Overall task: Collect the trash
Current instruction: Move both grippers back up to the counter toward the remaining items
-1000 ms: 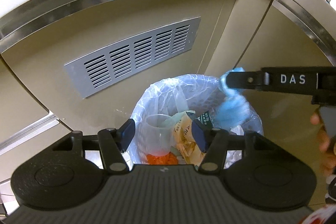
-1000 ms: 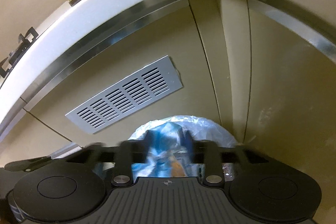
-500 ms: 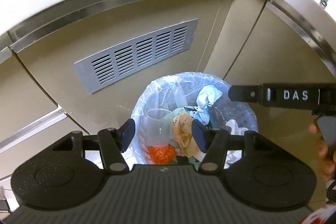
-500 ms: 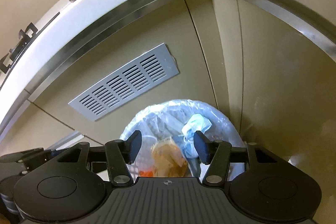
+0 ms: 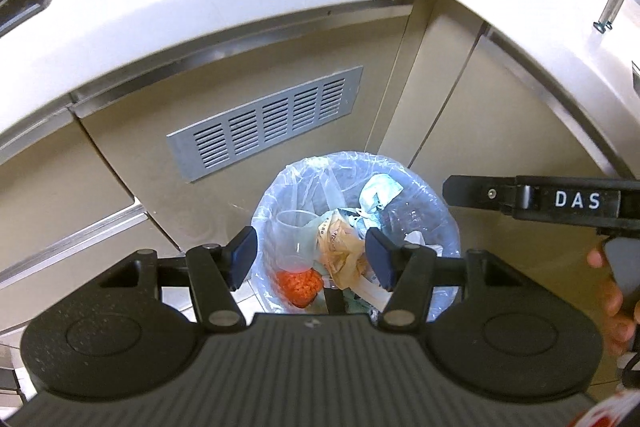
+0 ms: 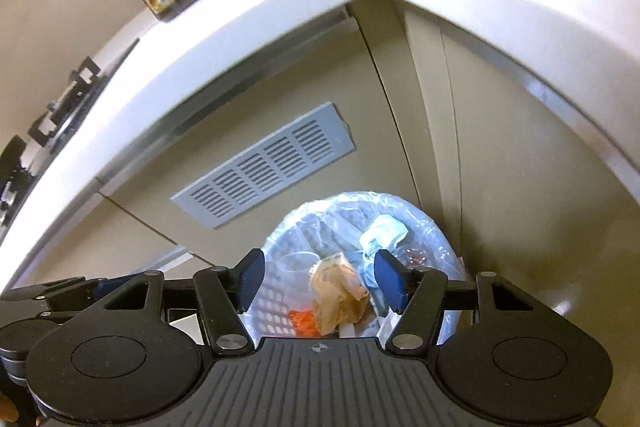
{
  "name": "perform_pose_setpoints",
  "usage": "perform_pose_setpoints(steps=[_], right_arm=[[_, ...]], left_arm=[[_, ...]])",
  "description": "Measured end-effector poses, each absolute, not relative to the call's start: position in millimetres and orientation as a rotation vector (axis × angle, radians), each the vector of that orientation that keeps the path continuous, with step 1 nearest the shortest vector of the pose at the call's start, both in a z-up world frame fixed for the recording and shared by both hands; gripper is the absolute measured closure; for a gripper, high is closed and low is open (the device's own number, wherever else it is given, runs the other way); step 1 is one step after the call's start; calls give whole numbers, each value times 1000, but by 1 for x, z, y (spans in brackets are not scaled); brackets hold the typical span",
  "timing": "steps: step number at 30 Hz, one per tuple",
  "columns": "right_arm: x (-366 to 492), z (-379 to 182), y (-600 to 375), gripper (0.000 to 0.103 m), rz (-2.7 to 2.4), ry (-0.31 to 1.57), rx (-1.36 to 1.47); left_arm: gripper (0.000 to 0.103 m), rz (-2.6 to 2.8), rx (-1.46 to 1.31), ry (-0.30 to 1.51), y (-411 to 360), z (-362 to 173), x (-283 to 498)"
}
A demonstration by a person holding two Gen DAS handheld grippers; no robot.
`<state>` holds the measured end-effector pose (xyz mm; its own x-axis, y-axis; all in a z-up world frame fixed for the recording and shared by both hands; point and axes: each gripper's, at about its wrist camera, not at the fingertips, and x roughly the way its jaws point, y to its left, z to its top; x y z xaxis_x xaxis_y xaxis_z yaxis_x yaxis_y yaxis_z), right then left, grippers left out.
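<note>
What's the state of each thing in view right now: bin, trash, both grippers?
left gripper: open, nothing between the pads
right gripper: open, empty, jaws just been opening
trash bin: uncovered, lined with a clear bag, partly full
blue crumpled wrapper: lying in the bin, on top of the pile
clear plastic cup: in the bin, tilted
vent grille: fixed to the cabinet panel

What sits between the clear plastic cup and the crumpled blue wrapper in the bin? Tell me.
A crumpled tan paper bag sits between the cup and wrapper, clearest in the left wrist view.

Crumpled blue wrapper lies atop trash in the clear-lined bin.
</note>
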<state>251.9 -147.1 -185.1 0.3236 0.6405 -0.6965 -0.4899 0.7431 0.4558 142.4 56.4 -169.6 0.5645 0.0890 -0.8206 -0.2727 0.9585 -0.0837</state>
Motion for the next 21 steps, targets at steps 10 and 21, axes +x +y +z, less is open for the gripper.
perform_pose_setpoints(steps=[10,21], right_arm=[[242,-145,-169,40,800,931,221],[244,-116,-196,27,798,889,284]], left_arm=[[46,226,-194,878,45,-126,128],[32,168,-175,793,35,-84,141]])
